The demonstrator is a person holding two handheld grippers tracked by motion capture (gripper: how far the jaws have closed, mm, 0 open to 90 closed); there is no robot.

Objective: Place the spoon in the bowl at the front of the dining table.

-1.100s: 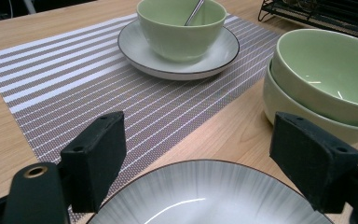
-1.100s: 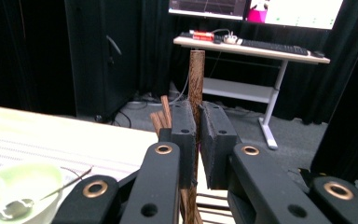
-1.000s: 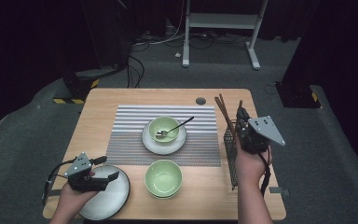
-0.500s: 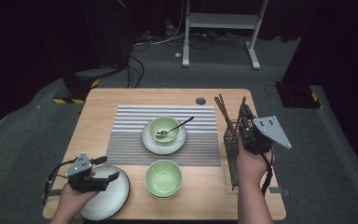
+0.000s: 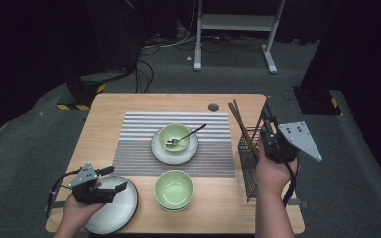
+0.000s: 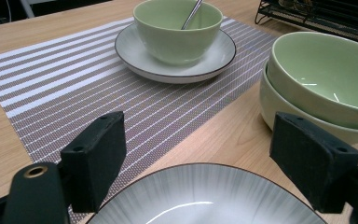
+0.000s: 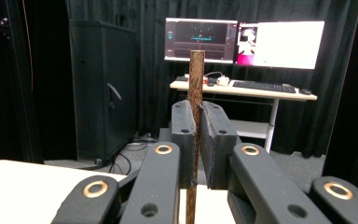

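Observation:
My right gripper [image 5: 267,124] is at the table's right edge, above a black wire basket [image 5: 248,168], and is shut on one brown chopstick [image 5: 266,106]. In the right gripper view the chopstick [image 7: 196,74] stands upright, pinched between the pads of my right gripper [image 7: 197,119]. Two more chopsticks [image 5: 239,123] lean out of the basket. My left gripper [image 5: 114,179] hovers open over a grey plate [image 5: 110,218] at the front left. In the left gripper view nothing is between the jaws of my left gripper [image 6: 198,163], and the plate [image 6: 205,200] lies below them.
A striped placemat [image 5: 144,144] lies mid-table under a saucer [image 5: 158,151] holding a green bowl [image 5: 174,135] with a spoon [image 5: 194,132]. Two stacked green bowls [image 5: 173,189] sit at the front centre. A desk with lit monitors [image 7: 242,44] stands beyond the table.
My right gripper has risen slightly with the chopstick still pinched in it. The left gripper has stayed over the plate.

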